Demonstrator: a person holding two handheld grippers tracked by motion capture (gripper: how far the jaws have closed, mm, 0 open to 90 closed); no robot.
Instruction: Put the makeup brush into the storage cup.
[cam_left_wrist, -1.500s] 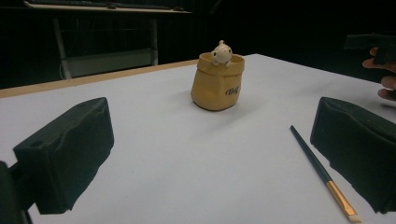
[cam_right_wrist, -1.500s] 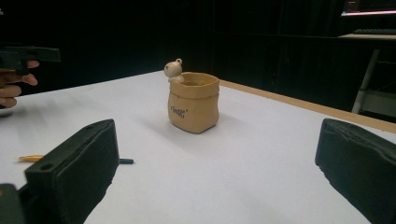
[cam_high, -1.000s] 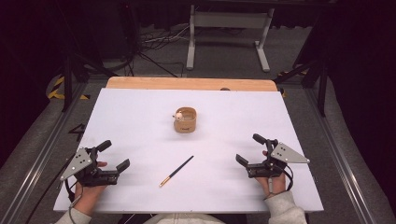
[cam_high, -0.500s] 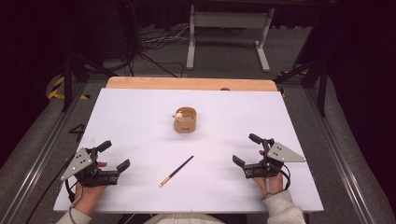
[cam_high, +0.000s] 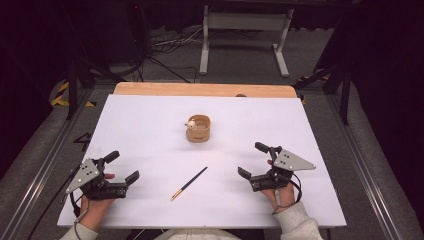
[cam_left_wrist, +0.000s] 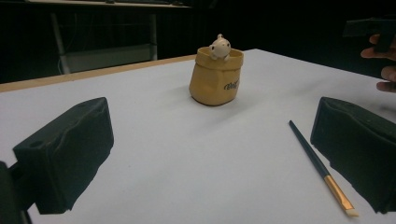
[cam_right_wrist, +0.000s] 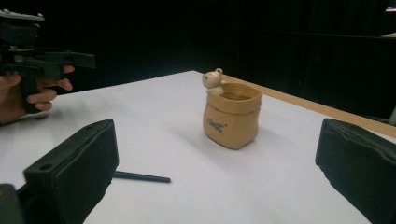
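White matte table (cam_high: 150, 125): slim brush (cam_high: 189, 183), sack-shaped tan pot (cam_high: 199, 129) (glossy), both grippers' jaws wide.

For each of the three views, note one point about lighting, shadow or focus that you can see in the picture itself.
High view: the white table is evenly bright, the floor beyond it dark. Left gripper view: the pot is fairly sharp and casts a soft shadow, while the near black jaws are blurred. Right gripper view: the background is almost black, and the brush lies dim beside the blurred jaw.
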